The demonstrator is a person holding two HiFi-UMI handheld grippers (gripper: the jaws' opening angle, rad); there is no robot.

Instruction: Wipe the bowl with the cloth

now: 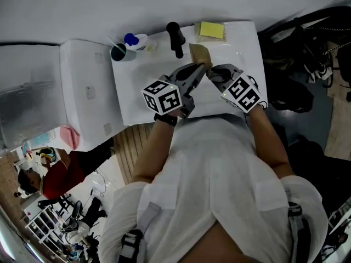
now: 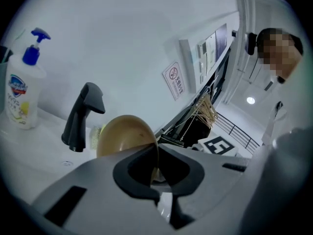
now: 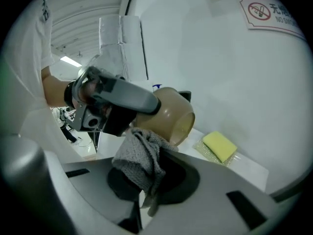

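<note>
Grey knitted cloth [image 3: 142,165] is seen bunched between the jaws of the right gripper [image 3: 146,190], which are closed on it, with a loose fold standing up in front of them. Just ahead of that fold and a little above it, the tan bowl [image 3: 173,114] is held in the air over the white basin [image 1: 137,92], tipped on its side. Its pale inside is turned toward the wall and the right, so the mouth lies to the right of the cloth and not straight before it. The cloth seems to touch the outer wall near the rim, though real contact cannot be confirmed from this angle. The bowl is carried by the left gripper [image 2: 156,168], whose jaws are closed on the thin rim. This grip is shown plainly only in the left gripper view, where the cloth is not visible at all. In the head view both sets of jaws meet at the bowl, but the cloth is hidden behind the marker cubes. For wiping, it is judged that the cloth must be brought round into the mouth by the right gripper. Further off, a yellow sponge [image 3: 220,146] lies on the basin edge, and a black faucet [image 2: 83,114] and a soap bottle [image 2: 22,94] stand by the wall.
</note>
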